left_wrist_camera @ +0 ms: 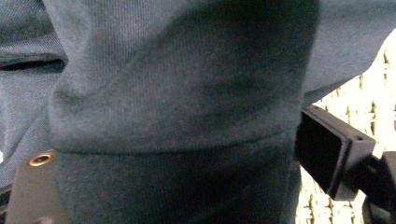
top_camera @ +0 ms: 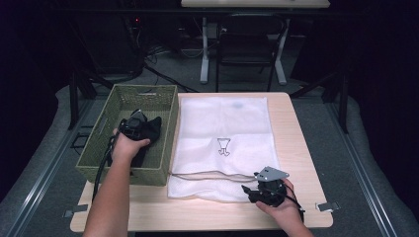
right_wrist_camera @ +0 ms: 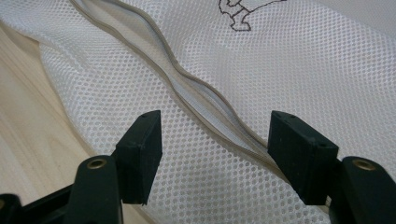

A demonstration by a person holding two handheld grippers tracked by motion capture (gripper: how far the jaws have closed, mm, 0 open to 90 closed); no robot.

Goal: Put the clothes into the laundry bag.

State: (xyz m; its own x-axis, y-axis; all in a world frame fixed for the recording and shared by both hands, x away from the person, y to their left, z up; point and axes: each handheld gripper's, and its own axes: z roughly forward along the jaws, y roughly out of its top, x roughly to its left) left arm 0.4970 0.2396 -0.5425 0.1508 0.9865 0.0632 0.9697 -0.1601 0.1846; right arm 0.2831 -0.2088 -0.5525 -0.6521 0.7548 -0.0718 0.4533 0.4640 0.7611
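While left gripper point(top_camera: 134, 123) sits in the green basket point(top_camera: 121, 97) on dark cloth point(top_camera: 152, 129), right gripper point(top_camera: 264, 190) rests at the white mesh bag point(top_camera: 225, 123).
Left gripper view: dark cloth point(left_wrist_camera: 177, 102) bunched between the jaws, clamped. Right gripper view: jaws spread wide, straddling the bag's zipper point(right_wrist_camera: 187, 81).

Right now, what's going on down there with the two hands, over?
Left gripper in the basket, jaws around the dark garment. Right gripper open over the mesh bag at its zipper. Nothing in the way.
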